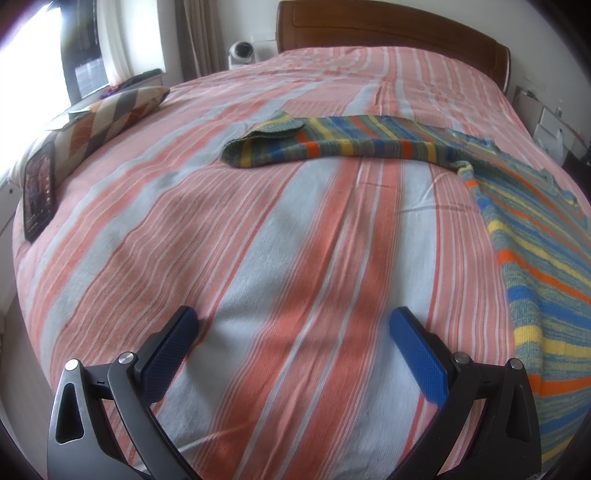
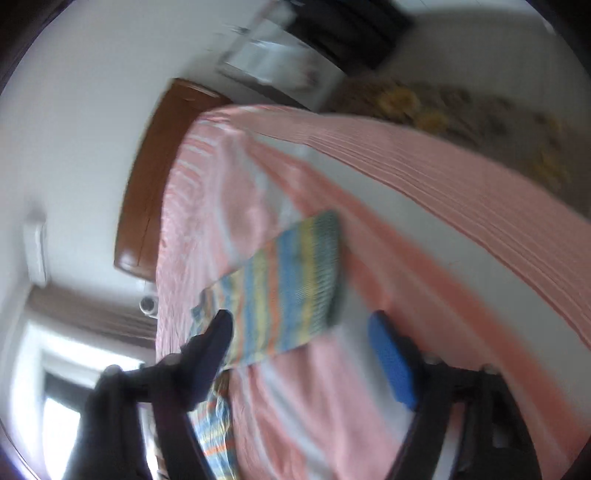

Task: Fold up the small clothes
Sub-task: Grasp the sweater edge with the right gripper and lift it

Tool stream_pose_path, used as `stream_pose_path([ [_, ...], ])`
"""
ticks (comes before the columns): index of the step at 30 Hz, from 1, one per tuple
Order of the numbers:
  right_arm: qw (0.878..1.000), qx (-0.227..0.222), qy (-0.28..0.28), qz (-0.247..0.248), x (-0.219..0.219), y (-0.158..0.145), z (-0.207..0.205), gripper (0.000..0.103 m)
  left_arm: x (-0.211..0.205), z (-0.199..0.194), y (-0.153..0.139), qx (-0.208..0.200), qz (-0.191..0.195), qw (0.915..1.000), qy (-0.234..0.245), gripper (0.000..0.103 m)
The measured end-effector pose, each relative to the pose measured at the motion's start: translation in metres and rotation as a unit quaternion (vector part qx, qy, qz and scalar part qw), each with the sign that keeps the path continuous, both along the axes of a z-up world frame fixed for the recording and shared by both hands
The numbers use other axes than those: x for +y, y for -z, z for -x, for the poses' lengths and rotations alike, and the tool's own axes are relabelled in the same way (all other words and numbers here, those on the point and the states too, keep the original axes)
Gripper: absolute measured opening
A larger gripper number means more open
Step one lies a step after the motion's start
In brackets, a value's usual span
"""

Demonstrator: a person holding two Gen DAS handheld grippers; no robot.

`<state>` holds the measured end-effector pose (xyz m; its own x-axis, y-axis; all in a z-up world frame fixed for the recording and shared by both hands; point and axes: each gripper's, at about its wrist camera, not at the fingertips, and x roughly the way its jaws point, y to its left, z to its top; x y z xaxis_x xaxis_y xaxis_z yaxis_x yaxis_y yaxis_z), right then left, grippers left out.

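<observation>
Left wrist: striped bedspread (image 1: 258,229), wooden headboard (image 1: 388,33).

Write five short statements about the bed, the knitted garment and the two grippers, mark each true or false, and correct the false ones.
1. The striped knitted sweater lies on the bed cover. True.
2. The left gripper is clamped on the sweater. False: its jaws stand open over bare bed cover, with nothing between them.
3. A diamond-patterned pillow lies at the bed's window-side edge. True.
4. The bed has a white metal headboard. False: the headboard is brown wood.
5. The right gripper is shut on a sleeve. False: its jaws stand apart, and the pads press on nothing; the picture is blurred.
</observation>
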<state>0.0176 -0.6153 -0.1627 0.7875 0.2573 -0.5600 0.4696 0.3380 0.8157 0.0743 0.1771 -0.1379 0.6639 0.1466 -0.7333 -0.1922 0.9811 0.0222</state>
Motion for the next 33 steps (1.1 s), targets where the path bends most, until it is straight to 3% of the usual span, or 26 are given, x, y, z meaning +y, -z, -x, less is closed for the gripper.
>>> stream_pose_path([
  [3, 1.000, -0.010, 0.000, -0.028, -0.019, 0.014, -0.019, 0.055, 0.001, -0.001, 0.000, -0.001, -0.002, 1.0000, 0.000, 0.103],
  [6, 0.999, -0.018, -0.007, -0.049, -0.034, 0.025, -0.040, 0.053, -0.001, 0.000, 0.001, -0.003, -0.004, 1.0000, -0.002, 0.103],
  [10, 0.999, -0.008, -0.028, -0.037, -0.035, 0.032, -0.070, 0.040, -0.003, 0.000, 0.002, -0.005, -0.008, 0.9999, -0.006, 0.103],
  [11, 0.999, 0.000, -0.038, -0.028, -0.032, 0.032, -0.076, 0.029, -0.003, -0.001, 0.002, -0.005, -0.009, 0.9999, -0.007, 0.103],
  [12, 0.999, 0.013, -0.048, -0.012, -0.034, 0.030, -0.086, 0.011, -0.003, 0.000, 0.002, -0.005, -0.009, 0.9999, -0.007, 0.103],
  [13, 0.998, 0.023, -0.052, 0.006, -0.028, 0.027, -0.089, 0.002, -0.003, 0.000, 0.002, -0.005, -0.008, 0.9999, -0.007, 0.103],
  [15, 0.996, 0.029, -0.053, 0.063, -0.021, 0.006, -0.094, 0.003, -0.003, -0.001, 0.002, -0.005, -0.007, 0.9999, -0.006, 0.103],
  [18, 0.988, -0.013, -0.074, 0.136, 0.007, -0.054, -0.111, 0.003, -0.004, -0.001, 0.003, -0.004, -0.007, 0.9999, -0.006, 0.103],
  [21, 0.969, -0.071, -0.143, 0.187, 0.066, -0.121, -0.148, 0.003, -0.004, -0.001, 0.003, -0.004, -0.006, 1.0000, -0.005, 0.103],
  [23, 0.956, -0.094, -0.194, 0.201, 0.115, -0.147, -0.166, 0.003, -0.004, -0.002, 0.003, -0.003, -0.004, 1.0000, -0.002, 0.103],
  [26, 0.930, -0.125, -0.273, 0.213, 0.202, -0.169, -0.201, 0.003, -0.003, -0.002, 0.003, -0.003, -0.001, 1.0000, 0.001, 0.103],
  [30, 0.900, -0.134, -0.349, 0.222, 0.308, -0.157, -0.243, 0.004, -0.002, -0.002, 0.003, -0.003, -0.001, 1.0000, 0.002, 0.103],
  [32, 0.895, -0.123, -0.379, 0.201, 0.344, -0.135, -0.265, 0.017, -0.003, -0.002, 0.003, -0.003, -0.001, 1.0000, 0.002, 0.103],
  [33, 0.897, -0.108, -0.391, 0.174, 0.356, -0.120, -0.276, 0.046, -0.002, -0.002, 0.003, -0.003, -0.001, 1.0000, 0.002, 0.103],
])
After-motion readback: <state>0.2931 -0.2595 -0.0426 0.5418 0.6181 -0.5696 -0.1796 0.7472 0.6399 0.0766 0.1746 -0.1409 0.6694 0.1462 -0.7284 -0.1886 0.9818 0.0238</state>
